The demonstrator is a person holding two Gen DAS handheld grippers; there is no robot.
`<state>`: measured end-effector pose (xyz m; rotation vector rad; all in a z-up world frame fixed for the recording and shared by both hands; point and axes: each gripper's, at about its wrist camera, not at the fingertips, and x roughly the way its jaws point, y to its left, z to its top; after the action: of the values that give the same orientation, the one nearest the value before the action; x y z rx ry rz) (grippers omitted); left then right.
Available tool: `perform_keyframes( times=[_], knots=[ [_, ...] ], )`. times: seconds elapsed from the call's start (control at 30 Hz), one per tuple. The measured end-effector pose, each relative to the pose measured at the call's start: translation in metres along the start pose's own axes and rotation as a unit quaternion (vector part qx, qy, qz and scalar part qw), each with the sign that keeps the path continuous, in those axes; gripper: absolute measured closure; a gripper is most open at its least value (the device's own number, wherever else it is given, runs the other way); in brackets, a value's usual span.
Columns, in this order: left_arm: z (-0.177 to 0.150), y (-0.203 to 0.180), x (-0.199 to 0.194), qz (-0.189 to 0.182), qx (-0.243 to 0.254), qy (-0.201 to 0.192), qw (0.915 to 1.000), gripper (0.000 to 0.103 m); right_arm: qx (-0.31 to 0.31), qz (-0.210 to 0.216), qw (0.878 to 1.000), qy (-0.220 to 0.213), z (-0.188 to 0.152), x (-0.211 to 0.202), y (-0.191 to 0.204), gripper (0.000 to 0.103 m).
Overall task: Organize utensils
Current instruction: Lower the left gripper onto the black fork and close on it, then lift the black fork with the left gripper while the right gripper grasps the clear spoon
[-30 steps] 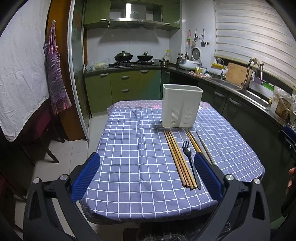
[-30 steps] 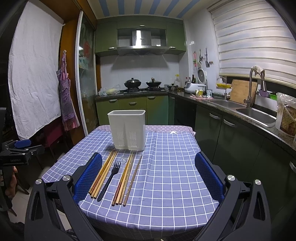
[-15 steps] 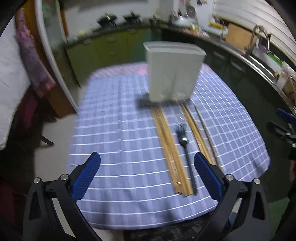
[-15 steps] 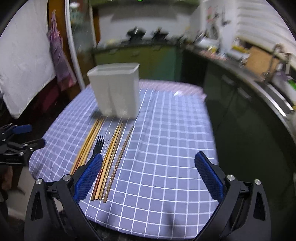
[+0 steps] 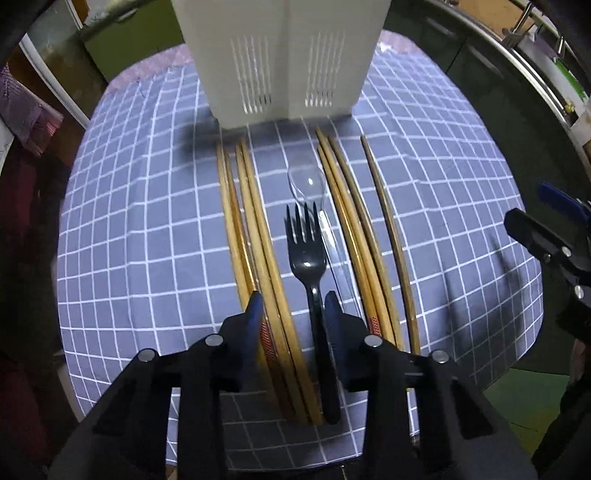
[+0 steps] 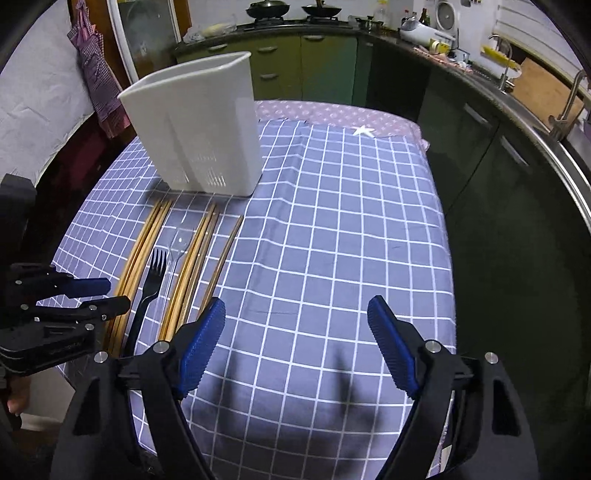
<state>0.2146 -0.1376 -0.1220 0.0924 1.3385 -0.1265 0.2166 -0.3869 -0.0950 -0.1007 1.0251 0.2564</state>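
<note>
Black fork lies on the blue checked tablecloth between groups of wooden chopsticks, beside a clear plastic spoon. A white utensil holder stands behind them. My left gripper points down; its jaws are closing around the fork handle and two chopsticks, and I see no firm pinch. My right gripper hovers right of the utensils, jaws closing slowly, only cloth between them. The right wrist view shows the holder, fork, spoon, chopsticks and left gripper.
Green kitchen cabinets and a stove with pans stand behind the table. A counter with a faucet and a cutting board runs along the right. An apron hangs at the left. The right gripper shows at the edge of the left wrist view.
Both grippers tipped down and moved in over the table. The left jaws narrowed from wide open to straddle the fork handle. The right jaws narrowed a little.
</note>
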Motion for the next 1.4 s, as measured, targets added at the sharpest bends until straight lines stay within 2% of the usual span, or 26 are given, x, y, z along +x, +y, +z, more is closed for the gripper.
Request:
perform_keyframes(
  times=[0.07,0.13,0.17,0.3,0.63,0.73,0.77,0.9,0.97,1.17,1.3,1.4],
  knots=[
    [0.000,-0.004,0.005,-0.006,-0.001,0.011,0.9999,0.070,0.000,0.005,1.000,0.003,0.001,0.006,0.000,0.024],
    [-0.001,-0.010,0.010,-0.014,0.000,0.020,0.9997,0.076,0.001,0.007,1.000,0.004,0.001,0.008,0.000,0.024],
    [-0.001,-0.012,0.014,-0.018,-0.002,0.025,0.9995,0.083,0.001,0.008,1.000,0.004,0.001,0.010,0.001,0.024],
    [-0.002,-0.018,0.025,-0.010,-0.006,0.035,0.9993,0.092,0.000,0.007,1.000,0.002,0.000,0.010,0.000,0.024],
    [0.001,-0.021,0.034,-0.006,-0.006,0.029,0.9996,0.094,-0.019,-0.007,1.000,0.014,0.002,0.012,0.005,0.026],
    [0.005,-0.013,0.029,-0.013,-0.014,0.023,0.9995,0.094,-0.025,-0.010,0.999,0.029,0.004,0.016,0.010,0.045],
    [0.007,-0.009,0.027,-0.019,-0.019,0.019,0.9995,0.094,-0.026,-0.011,0.999,0.033,0.004,0.018,0.011,0.055],
    [0.007,0.003,0.010,-0.038,-0.032,-0.006,0.9987,0.094,-0.028,0.003,0.998,0.055,0.008,0.025,0.017,0.070],
    [0.006,0.007,-0.003,-0.040,-0.034,-0.024,0.9983,0.094,-0.036,0.014,0.997,0.067,0.012,0.028,0.027,0.072],
    [0.001,0.021,-0.039,-0.031,-0.045,-0.083,0.9950,0.094,-0.053,0.066,0.992,0.099,0.030,0.045,0.072,0.088],
    [-0.010,0.034,-0.054,-0.026,-0.052,-0.104,0.9929,0.094,-0.056,0.087,0.986,0.132,0.040,0.069,0.099,0.088],
    [-0.006,0.042,-0.053,-0.025,-0.054,-0.109,0.9922,0.094,-0.059,0.084,0.983,0.150,0.046,0.082,0.112,0.088]
  ],
)
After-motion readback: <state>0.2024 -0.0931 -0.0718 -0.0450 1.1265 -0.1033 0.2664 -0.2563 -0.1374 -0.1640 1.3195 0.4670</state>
